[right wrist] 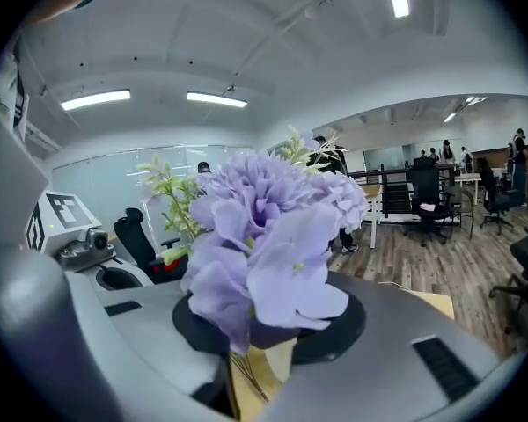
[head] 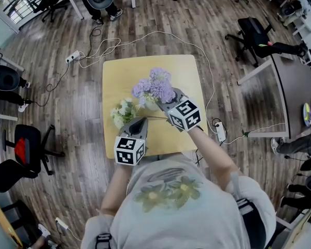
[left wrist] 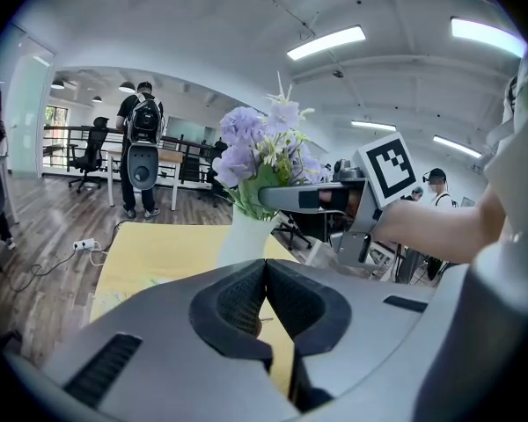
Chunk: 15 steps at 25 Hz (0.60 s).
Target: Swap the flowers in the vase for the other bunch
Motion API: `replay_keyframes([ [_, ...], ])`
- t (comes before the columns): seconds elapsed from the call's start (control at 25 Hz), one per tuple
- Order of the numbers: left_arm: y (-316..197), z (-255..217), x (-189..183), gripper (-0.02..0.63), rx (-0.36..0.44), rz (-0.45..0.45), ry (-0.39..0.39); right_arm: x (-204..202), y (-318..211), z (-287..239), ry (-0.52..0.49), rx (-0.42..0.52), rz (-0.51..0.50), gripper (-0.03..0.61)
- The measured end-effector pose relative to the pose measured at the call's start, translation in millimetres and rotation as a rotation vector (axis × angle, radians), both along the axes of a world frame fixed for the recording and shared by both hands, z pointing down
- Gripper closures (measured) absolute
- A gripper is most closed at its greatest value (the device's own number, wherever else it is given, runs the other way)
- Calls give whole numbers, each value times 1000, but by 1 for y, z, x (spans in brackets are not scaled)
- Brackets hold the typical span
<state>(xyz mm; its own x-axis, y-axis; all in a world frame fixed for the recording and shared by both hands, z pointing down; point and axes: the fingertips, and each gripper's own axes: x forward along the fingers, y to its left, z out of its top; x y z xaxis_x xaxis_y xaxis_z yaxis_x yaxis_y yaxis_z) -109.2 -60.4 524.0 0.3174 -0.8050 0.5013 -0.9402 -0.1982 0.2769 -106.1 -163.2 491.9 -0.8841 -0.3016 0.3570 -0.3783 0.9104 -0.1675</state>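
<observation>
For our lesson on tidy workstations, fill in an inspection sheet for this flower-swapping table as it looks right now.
Surface: light wooden table, holding only the job's things.
Job's things: purple flowers standing in the white vase; white flowers lying on the table beside the vase.
Clutter: nothing seen.
Grippers: left hand-held gripper has its jaws together, nothing seen between them; right hand-held gripper has its jaws around the purple stems, grip unclear.
Cables: white cable looping over the floor round the table's far side; power strips on either side of the table.
Surroundings: wooden floor, office chairs, desks, people.
</observation>
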Motion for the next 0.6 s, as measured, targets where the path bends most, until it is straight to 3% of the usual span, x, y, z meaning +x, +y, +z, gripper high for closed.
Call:
replay_keyframes([
  [0.4,6,3,1,595,0,-2,0,7,1,26,76,9,34,476],
  [0.6,8,2,4,595,12,-10,0,12,5,26,147,24,42,389],
])
